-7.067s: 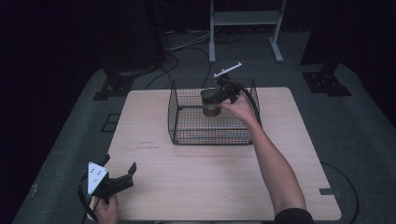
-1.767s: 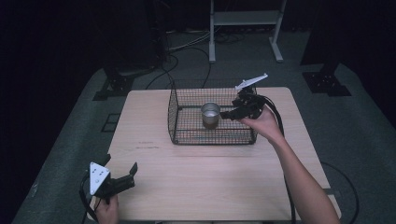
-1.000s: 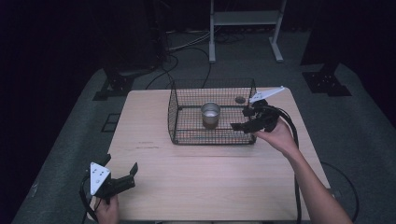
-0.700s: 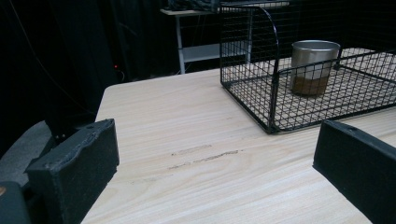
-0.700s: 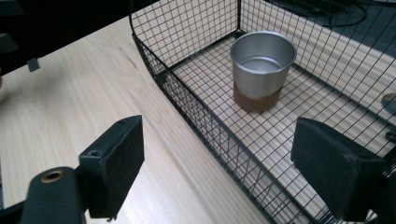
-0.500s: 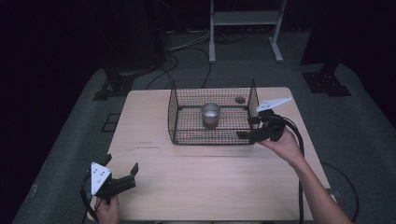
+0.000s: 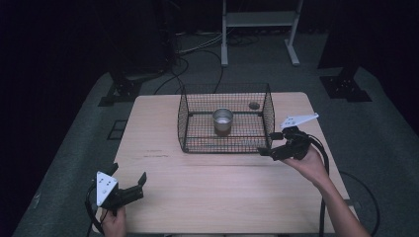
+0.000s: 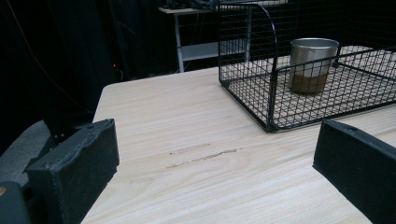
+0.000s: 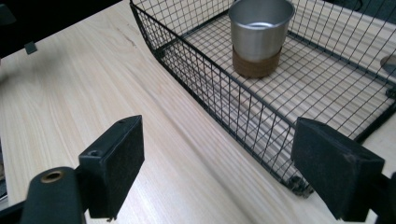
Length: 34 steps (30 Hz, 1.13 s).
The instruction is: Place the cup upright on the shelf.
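A steel cup [image 7: 223,120] with a brown band at its base stands upright inside a black wire basket [image 7: 185,123] at the back middle of the wooden table [image 7: 207,182]. The cup [image 9: 259,35] and basket [image 9: 205,88] lie ahead of my right gripper [image 9: 219,175], whose jaws stand wide apart with nothing between them. In the high view that right gripper [image 7: 272,146] hovers just off the basket's near right corner. My left gripper [image 7: 129,185] is open and empty at the table's near left corner, with the basket [image 8: 271,88] and cup [image 8: 312,63] far ahead of it.
A small round dark disc [image 7: 254,105] lies on the table behind the basket. Cables [image 7: 197,49] and a metal stand [image 7: 259,22] are on the floor beyond the table. Bare wood stretches across the table's front half.
My right gripper has let go of the cup inside the basket, lifted out over the right wall, and drawn back toward the near right corner. The left gripper stayed put.
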Available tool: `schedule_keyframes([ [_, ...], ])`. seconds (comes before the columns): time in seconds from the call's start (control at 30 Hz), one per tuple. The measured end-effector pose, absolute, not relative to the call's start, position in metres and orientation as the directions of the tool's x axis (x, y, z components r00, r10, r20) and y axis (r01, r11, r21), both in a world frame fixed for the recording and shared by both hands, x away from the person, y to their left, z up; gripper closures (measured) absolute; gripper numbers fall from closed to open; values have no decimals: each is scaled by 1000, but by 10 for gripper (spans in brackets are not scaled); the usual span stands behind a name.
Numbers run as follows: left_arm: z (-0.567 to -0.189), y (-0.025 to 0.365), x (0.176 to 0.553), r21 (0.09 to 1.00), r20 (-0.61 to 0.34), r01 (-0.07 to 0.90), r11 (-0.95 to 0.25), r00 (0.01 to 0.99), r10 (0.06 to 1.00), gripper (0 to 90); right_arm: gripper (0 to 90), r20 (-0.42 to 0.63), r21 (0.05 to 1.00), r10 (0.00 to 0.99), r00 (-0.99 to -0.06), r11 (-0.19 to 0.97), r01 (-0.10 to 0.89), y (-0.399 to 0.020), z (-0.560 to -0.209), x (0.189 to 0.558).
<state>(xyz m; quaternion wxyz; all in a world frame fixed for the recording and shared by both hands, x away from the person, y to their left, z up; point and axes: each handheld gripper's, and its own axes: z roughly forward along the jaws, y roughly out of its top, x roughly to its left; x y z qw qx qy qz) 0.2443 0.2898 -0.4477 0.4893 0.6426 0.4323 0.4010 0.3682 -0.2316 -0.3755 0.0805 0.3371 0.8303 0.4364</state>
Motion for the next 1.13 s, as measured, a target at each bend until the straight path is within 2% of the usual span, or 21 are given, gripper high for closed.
schedule_keyframes([
  [0.83, -448, 290, 245, 975, 94, 163, -149, 305, 948, 0, 164, 157, 781, 662, -733, 371, 502, -251, -410, 333],
  [1.13, -447, 290, 244, 976, 91, 160, -144, 300, 950, 0, 143, 107, 798, 679, -726, 376, 470, -244, -429, 304],
])
